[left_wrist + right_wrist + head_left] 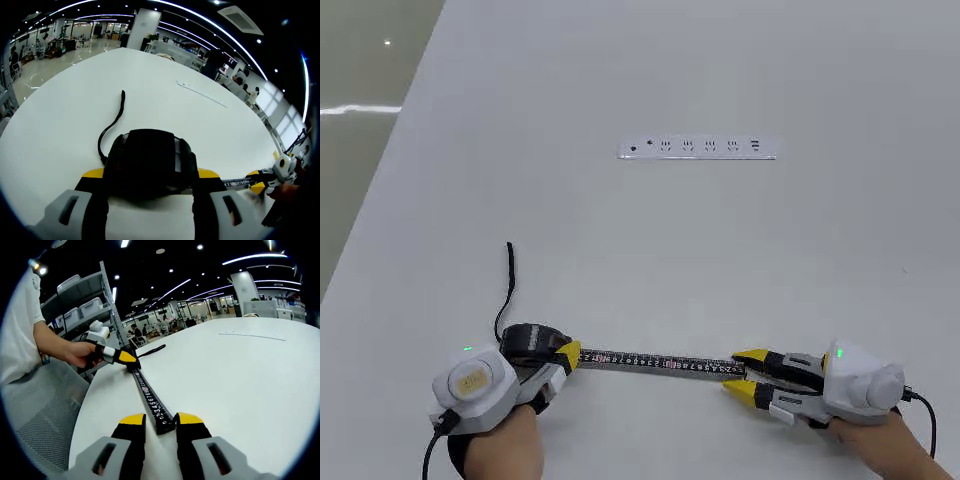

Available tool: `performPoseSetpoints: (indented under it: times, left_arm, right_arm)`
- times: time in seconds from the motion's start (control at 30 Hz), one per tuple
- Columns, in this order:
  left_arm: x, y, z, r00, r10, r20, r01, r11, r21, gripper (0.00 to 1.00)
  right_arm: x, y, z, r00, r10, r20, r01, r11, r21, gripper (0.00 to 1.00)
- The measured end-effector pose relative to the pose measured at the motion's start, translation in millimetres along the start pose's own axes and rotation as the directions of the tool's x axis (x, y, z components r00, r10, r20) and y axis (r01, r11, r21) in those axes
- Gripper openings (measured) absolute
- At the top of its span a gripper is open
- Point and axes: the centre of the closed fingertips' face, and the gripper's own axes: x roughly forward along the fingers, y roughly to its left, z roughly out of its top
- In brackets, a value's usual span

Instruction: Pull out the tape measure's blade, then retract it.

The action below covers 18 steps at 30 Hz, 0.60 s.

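The black tape measure case (532, 343) (148, 162) lies on the white table near its front edge, and my left gripper (563, 362) (150, 174) is shut on it. Its wrist strap (506, 290) (111, 128) trails away across the table. The blade (658, 361) (150, 397) is drawn out to the right, flat just above the tabletop. My right gripper (744, 374) (160, 421) is shut on the blade's end. In the right gripper view the left gripper (120, 357) shows at the blade's far end, held by a hand.
A white power strip (697, 149) (200, 92) lies further back on the table (650, 230). The table's left edge runs diagonally at the upper left, with floor beyond. Shelving and a seated person show in the right gripper view.
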Motion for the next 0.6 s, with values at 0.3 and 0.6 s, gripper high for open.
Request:
performPoseSetpoints:
  times: [0.3, 0.6]
  left_arm:
    - [-0.3, -0.5, -0.2, 1.0, 0.0, 0.0, 0.0, 1.0, 0.007, 0.66]
    - [0.0, -0.8, -0.4, 1.0, -0.001, -0.002, 0.001, 1.0, 0.004, 0.66]
  right_arm:
    - [-1.5, -0.6, -2.1, 0.9996, 0.03, -0.003, -0.03, 0.999, -0.017, 0.21]
    - [-2.2, -1.5, -2.2, 0.9995, 0.03, -0.003, -0.03, 0.999, -0.03, 0.17]
